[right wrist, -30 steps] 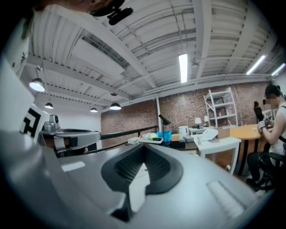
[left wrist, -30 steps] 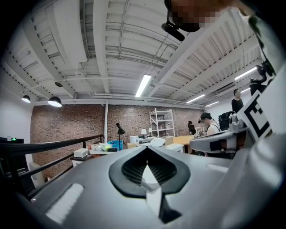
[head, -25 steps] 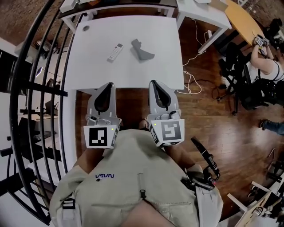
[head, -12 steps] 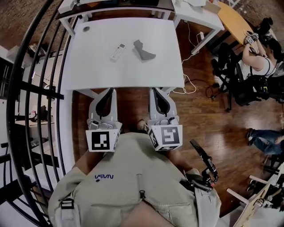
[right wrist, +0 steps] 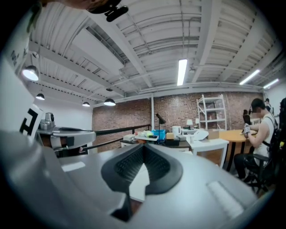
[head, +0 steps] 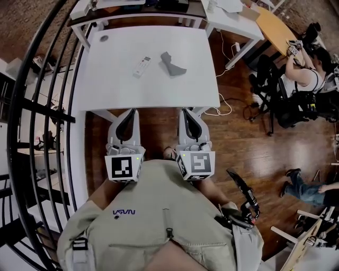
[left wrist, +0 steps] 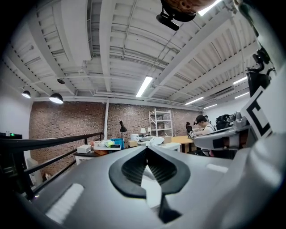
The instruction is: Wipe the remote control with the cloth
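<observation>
A white remote control (head: 141, 66) lies on the white table (head: 116, 90), towards its far middle. A crumpled grey cloth (head: 172, 64) rests just to the right of it. Both grippers hang side by side at the table's near edge, short of both objects, pointing level toward the table. My left gripper (head: 128, 112) is shut with nothing in it, and its tips meet in the left gripper view (left wrist: 146, 148). My right gripper (head: 188, 111) is shut and empty as well, its tips together in the right gripper view (right wrist: 143, 146).
A black railing (head: 50, 106) curves along the left of the table. More desks (head: 233, 16) stand behind and to the right. A person (head: 310, 77) sits at a wooden table at the far right, cables (head: 228, 103) trail on the wood floor.
Both grippers have drawn in towards the table's near edge, their tips now reaching it. The table with the remote and cloth sits slightly lower in the head view. Both jaws stay shut.
</observation>
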